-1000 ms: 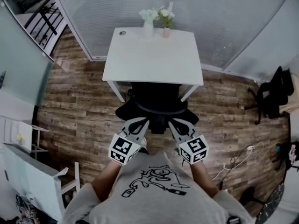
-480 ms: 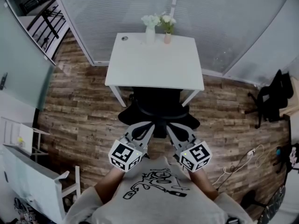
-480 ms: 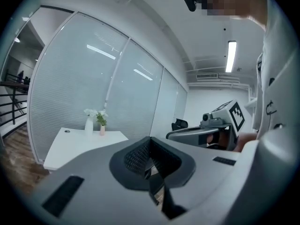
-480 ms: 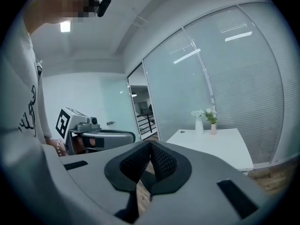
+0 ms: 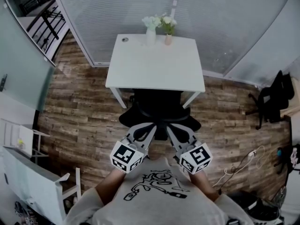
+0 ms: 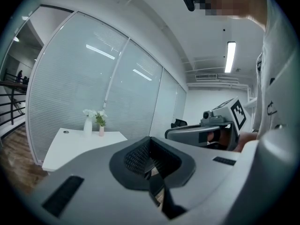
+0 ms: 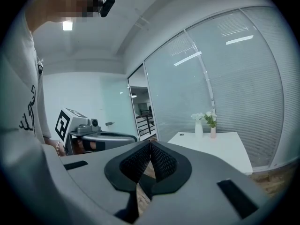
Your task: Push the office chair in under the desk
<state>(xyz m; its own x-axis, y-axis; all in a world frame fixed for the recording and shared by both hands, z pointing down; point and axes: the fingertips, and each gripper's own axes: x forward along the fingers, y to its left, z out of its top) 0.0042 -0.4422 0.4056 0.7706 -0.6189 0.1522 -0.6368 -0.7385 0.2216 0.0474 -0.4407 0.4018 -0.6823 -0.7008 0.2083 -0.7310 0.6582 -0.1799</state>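
The black office chair (image 5: 158, 108) stands with its seat partly under the white desk (image 5: 154, 64), its back toward me. My left gripper (image 5: 148, 126) and right gripper (image 5: 169, 126) are both shut and hold nothing. Their tips sit close against the rear of the chair's back, one on each side of its middle; I cannot tell whether they touch it. In the left gripper view the shut left gripper (image 6: 151, 140) points over the desk (image 6: 75, 146), and the chair is hidden below it. The right gripper view shows the same for the right gripper (image 7: 150, 145) and the desk (image 7: 218, 146).
Two small vases with flowers (image 5: 150, 26) stand at the desk's far edge, against a glass wall. Another black chair (image 5: 272, 97) is at the right, with cables (image 5: 239, 158) on the wooden floor. A white rack (image 5: 33, 182) stands at the left.
The whole picture has shifted slightly downward. Both grippers sit a little nearer my body. The chair keeps its place under the desk.
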